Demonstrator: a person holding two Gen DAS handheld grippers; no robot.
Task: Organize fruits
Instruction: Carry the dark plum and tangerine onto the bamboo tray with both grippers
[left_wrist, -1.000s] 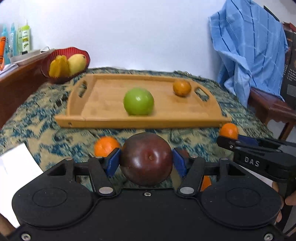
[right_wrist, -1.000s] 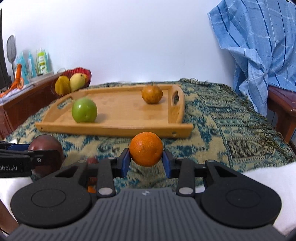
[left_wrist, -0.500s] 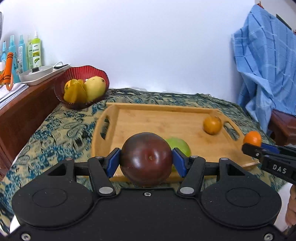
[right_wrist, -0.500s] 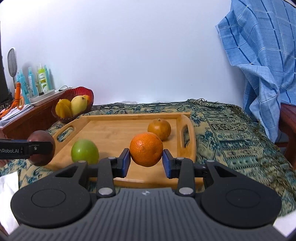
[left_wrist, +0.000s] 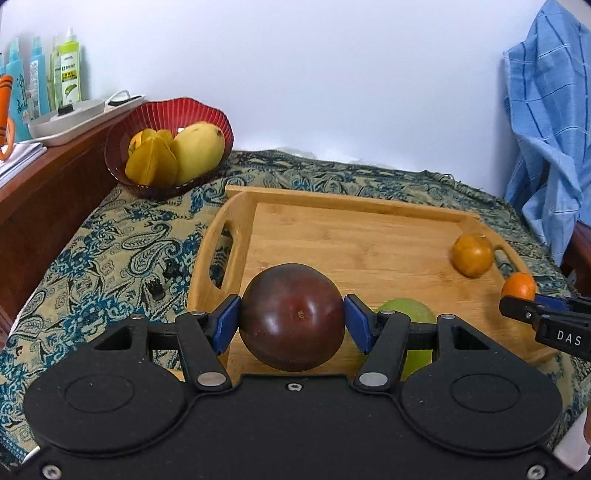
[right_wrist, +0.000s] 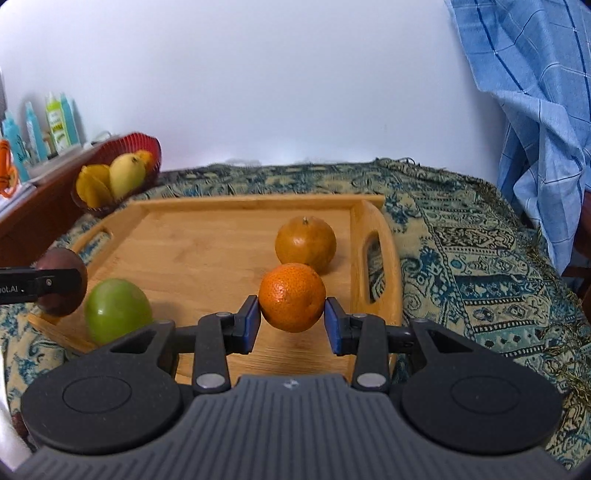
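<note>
My left gripper (left_wrist: 291, 317) is shut on a dark purple round fruit (left_wrist: 291, 317), held above the near left part of the wooden tray (left_wrist: 354, 206). My right gripper (right_wrist: 292, 297) is shut on a small bright orange (right_wrist: 292, 297) over the tray's (right_wrist: 236, 203) near right part. On the tray lie a green apple (right_wrist: 118, 310), half hidden behind my left fingers in the left wrist view (left_wrist: 410, 310), and a dull orange fruit (right_wrist: 306, 243) near the right handle. The left gripper with the purple fruit (right_wrist: 61, 282) shows at the left edge of the right wrist view.
A red bowl (left_wrist: 166, 110) with a mango and yellow fruit stands at the back left on the patterned cloth (left_wrist: 122, 236). A wooden shelf (left_wrist: 40, 177) with bottles lies beyond it. A blue cloth (left_wrist: 550, 129) hangs over a chair at the right.
Both grippers have moved forward with their fruits, from in front of the tray to above it. The tray and bowl now look nearer.
</note>
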